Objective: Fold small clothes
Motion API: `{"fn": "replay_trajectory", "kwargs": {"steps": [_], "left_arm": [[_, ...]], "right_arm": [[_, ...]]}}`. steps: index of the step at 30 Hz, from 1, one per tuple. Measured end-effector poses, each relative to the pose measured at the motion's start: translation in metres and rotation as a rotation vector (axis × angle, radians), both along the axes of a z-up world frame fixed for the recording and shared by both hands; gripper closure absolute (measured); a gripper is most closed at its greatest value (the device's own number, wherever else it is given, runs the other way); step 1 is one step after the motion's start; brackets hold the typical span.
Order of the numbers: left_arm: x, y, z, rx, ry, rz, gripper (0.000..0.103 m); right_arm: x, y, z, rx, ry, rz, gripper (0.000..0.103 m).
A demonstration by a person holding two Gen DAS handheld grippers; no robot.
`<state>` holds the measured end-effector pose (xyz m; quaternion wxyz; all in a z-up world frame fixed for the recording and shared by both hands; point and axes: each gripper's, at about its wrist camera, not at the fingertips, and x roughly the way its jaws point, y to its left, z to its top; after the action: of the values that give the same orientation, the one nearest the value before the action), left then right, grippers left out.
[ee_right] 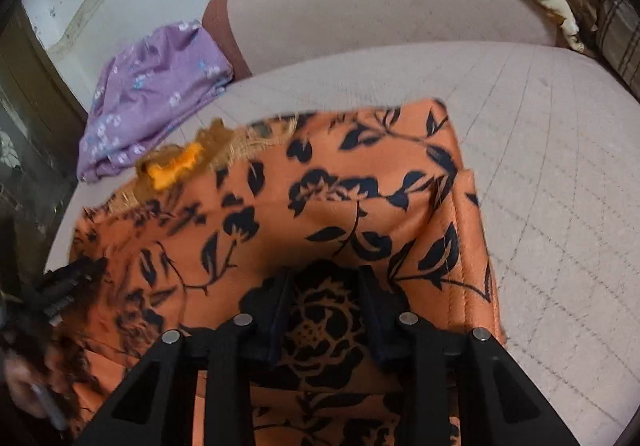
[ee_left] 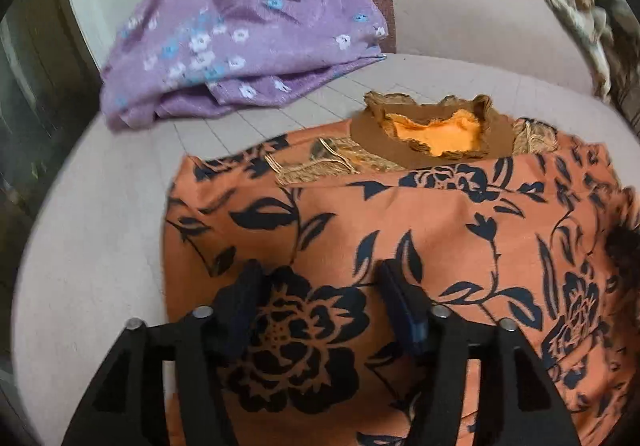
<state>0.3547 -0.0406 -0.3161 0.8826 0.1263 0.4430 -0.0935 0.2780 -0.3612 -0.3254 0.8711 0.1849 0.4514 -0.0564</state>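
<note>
**Two Grippers Over an Orange Dress**

An orange dress with big black flowers lies spread out flat on a pale pink sofa. It lies flat most likely so that it can be folded neatly. The cloth looks thin and smooth, with a few soft wrinkles. Its brown neck part is at the far end, with rough, lacy trim on each side and a bright yellow-orange lining inside. In the right wrist view, one side edge of the dress looks already turned in, and shows a stitched hem.

The left gripper hangs over the near part of the dress. Its two black fingers stand apart, with a big flower print between them. They do not pinch the cloth.

The right gripper is over another flower on the near part. Its fingers are closer together, but there is a gap, and no cloth looks pinched there. Both point down at the near end, likely to take hold of it for the next fold.

A purple cloth with little flowers sits bunched at the far left of the sofa, out of the way. The sofa seat is soft, with stitched lines.
</note>
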Motion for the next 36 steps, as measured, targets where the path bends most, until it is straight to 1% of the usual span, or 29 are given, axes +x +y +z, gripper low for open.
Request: {"fn": "replay_trajectory", "kwargs": {"steps": [1, 3, 5, 6, 7, 8, 9, 10, 11, 12, 14, 15, 16, 17, 18, 19, 20, 22, 24, 25, 26, 27, 28, 30, 32, 33, 34, 36], "left_arm": [[-0.001, 0.001, 0.003, -0.020, -0.007, -0.002, 0.039], [-0.004, 0.005, 0.012, -0.122, -0.021, -0.017, 0.039], [-0.009, 0.000, 0.016, -0.169, -0.018, -0.052, 0.039], [-0.010, -0.008, 0.013, -0.154, -0.016, -0.068, 0.035], [-0.010, -0.014, 0.008, -0.117, -0.009, -0.075, 0.029], [-0.009, -0.020, -0.001, -0.066, 0.008, -0.078, 0.028], [-0.007, -0.024, -0.013, -0.018, 0.043, -0.080, 0.026], [-0.008, -0.023, -0.014, -0.026, 0.027, -0.079, 0.026], [-0.009, -0.022, -0.011, -0.035, 0.025, -0.073, 0.026], [-0.008, -0.021, -0.008, -0.045, 0.050, -0.069, 0.026], [-0.013, -0.017, -0.003, -0.088, 0.038, -0.069, 0.026], [-0.018, -0.015, -0.003, -0.079, 0.025, -0.063, 0.026], [-0.019, -0.017, -0.007, -0.051, 0.031, -0.060, 0.026], [-0.019, -0.020, -0.015, -0.007, 0.049, -0.058, 0.025], [-0.021, -0.021, -0.020, 0.009, 0.043, -0.063, 0.024], [-0.026, -0.021, -0.020, 0.013, 0.020, -0.061, 0.023], [-0.029, -0.020, -0.017, 0.018, 0.025, -0.055, 0.023], [-0.035, -0.014, -0.011, -0.010, 0.050, -0.040, 0.023], [-0.043, -0.005, -0.009, -0.034, 0.064, -0.016, 0.023], [-0.047, -0.004, -0.011, -0.029, 0.070, -0.007, 0.023], [-0.053, -0.002, -0.014, -0.011, 0.080, 0.004, 0.023], [-0.056, 0.000, -0.017, 0.007, 0.091, 0.014, 0.023], [-0.062, 0.002, -0.017, 0.002, 0.092, 0.019, 0.023], [-0.081, 0.013, -0.011, -0.043, 0.074, 0.033, 0.023], [-0.100, 0.023, -0.006, -0.076, 0.043, 0.047, 0.023], [-0.111, 0.030, -0.004, -0.093, 0.035, 0.055, 0.023], [-0.121, 0.036, -0.004, -0.110, 0.031, 0.064, 0.023], [-0.142, 0.049, -0.005, -0.133, 0.020, 0.077, 0.023]], "right_arm": [[-0.003, 0.000, 0.008, 0.008, -0.036, -0.001, 0.068], [-0.007, 0.002, 0.021, 0.021, -0.121, 0.015, 0.068], [-0.006, 0.007, 0.024, 0.032, -0.146, 0.038, 0.067], [-0.002, 0.014, 0.019, 0.058, -0.132, 0.062, 0.065], [0.002, 0.018, 0.012, 0.078, -0.100, 0.081, 0.065], [0.007, 0.023, 0.000, 0.090, -0.035, 0.105, 0.064], [0.013, 0.028, -0.014, 0.068, 0.015, 0.122, 0.064], [0.011, 0.031, -0.012, 0.042, -0.009, 0.126, 0.065], [0.010, 0.034, -0.007, 0.021, -0.012, 0.134, 0.065], [0.010, 0.035, -0.002, 0.027, -0.002, 0.136, 0.065], [0.004, 0.032, 0.011, 0.080, -0.067, 0.130, 0.065], [0.001, 0.034, 0.016, 0.085, -0.098, 0.138, 0.065], [-0.001, 0.036, 0.016, 0.071, -0.099, 0.157, 0.065], [0.001, 0.040, 0.014, 0.058, -0.076, 0.177, 0.065], [0.007, 0.046, -0.001, 0.074, 0.002, 0.205, 0.064], [0.009, 0.048, -0.010, 0.079, 0.035, 0.212, 0.064], [0.006, 0.047, -0.007, 0.078, -0.013, 0.194, 0.065], [0.000, 0.044, 0.002, 0.113, -0.008, 0.165, 0.065], [-0.015, 0.039, 0.007, 0.158, -0.035, 0.141, 0.065], [-0.021, 0.036, 0.005, 0.153, -0.019, 0.128, 0.065], [-0.024, 0.034, -0.002, 0.135, 0.029, 0.113, 0.065], [-0.030, 0.031, -0.010, 0.149, 0.065, 0.110, 0.064], [-0.034, 0.028, -0.010, 0.174, 0.041, 0.101, 0.065], [-0.051, 0.019, 0.005, 0.231, 0.021, 0.045, 0.063], [-0.078, 0.012, 0.022, 0.272, -0.057, 0.031, 0.063], [-0.094, 0.010, 0.028, 0.264, -0.088, 0.009, 0.063], [-0.104, 0.008, 0.030, 0.257, -0.089, -0.008, 0.063], [-0.127, 0.003, 0.031, 0.290, -0.087, -0.034, 0.063]]}}
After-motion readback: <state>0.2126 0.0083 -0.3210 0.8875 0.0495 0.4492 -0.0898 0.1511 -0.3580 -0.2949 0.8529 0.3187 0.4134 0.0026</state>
